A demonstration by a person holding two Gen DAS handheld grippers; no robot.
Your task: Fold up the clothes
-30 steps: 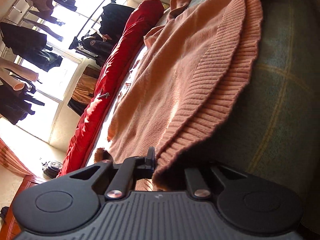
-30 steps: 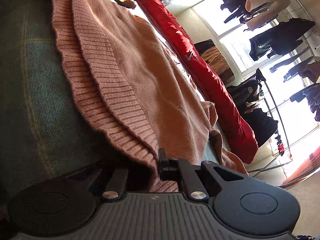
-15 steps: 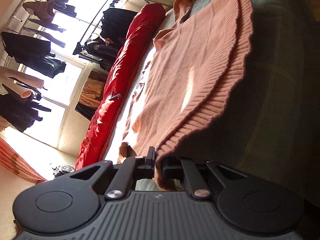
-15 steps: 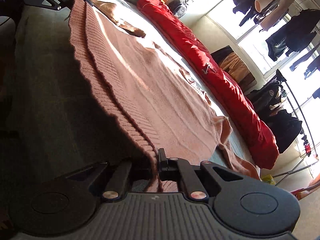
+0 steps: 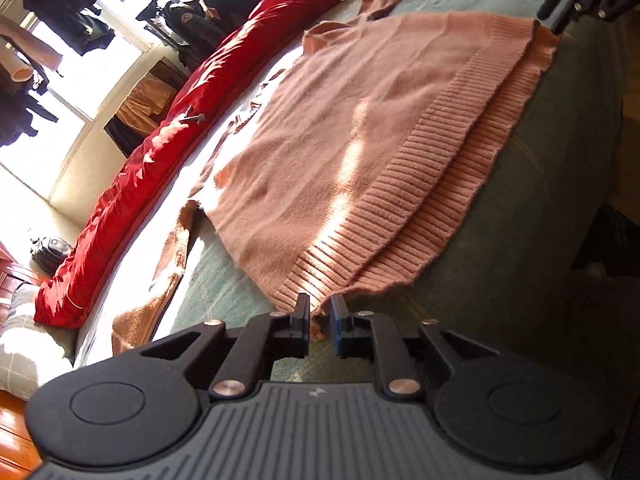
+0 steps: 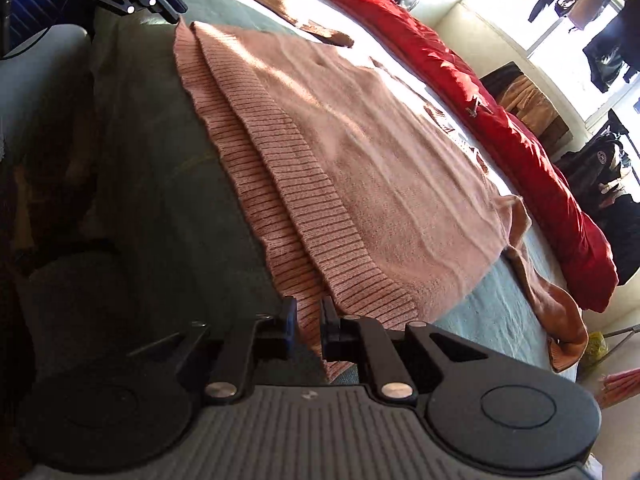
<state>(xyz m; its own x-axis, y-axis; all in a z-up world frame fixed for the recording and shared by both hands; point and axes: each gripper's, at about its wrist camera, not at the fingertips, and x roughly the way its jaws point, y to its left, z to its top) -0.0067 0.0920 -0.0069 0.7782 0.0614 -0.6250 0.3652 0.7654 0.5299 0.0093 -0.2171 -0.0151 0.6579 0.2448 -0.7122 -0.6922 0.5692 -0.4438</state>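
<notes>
Sweater (image 5: 360, 152), pink knit, lies flat across the middle of both frames on the green bedspread (image 5: 520, 240), ribbed hem nearest; left gripper (image 5: 320, 312) and right gripper (image 6: 308, 316), at bottom centre, are both opening, each with a hem corner loose between its parting jaws, released

pink ribbed sweater (image 5: 360, 128), red coat (image 5: 192, 120)

My bed (image 5: 520, 216), under a green blanket, carries a pink sweater (image 5: 360, 128) mid-frame and a red coat (image 5: 168, 148) along its left.
</notes>
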